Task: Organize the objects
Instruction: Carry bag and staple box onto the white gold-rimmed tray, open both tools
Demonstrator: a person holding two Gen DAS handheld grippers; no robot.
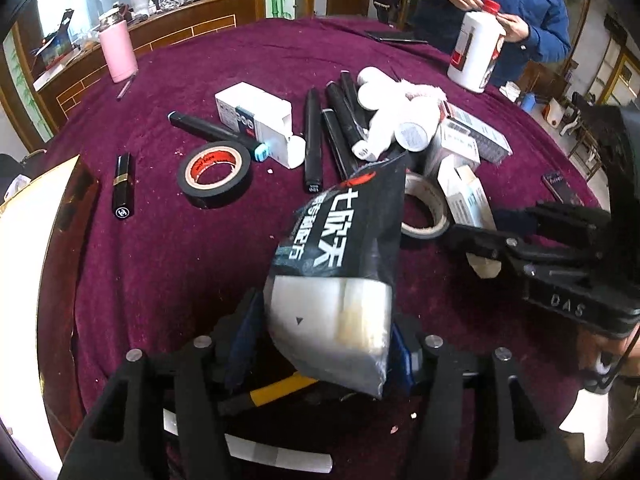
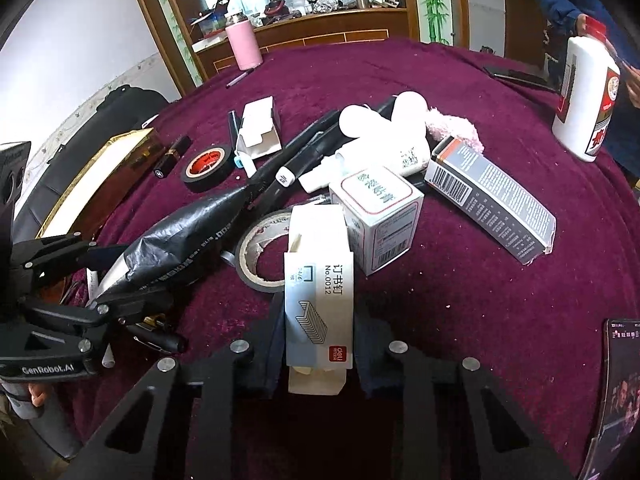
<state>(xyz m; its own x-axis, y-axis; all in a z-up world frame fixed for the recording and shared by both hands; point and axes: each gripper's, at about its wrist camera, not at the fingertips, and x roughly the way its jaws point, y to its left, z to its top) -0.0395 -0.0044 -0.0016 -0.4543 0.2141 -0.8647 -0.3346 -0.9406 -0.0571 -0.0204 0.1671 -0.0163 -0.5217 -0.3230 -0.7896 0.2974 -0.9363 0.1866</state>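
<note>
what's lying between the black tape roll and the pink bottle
A white box, a black marker and bare cloth, seen in the left wrist view.

Bare cloth (image 2: 460, 300) right of staple box (image 2: 319, 300); ahead blocked by tape roll (image 2: 256, 256), white box (image 2: 378, 220).

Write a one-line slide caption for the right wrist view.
Right gripper clamps a staple box above the cluttered maroon tablecloth; left gripper holds a black pouch.
</note>
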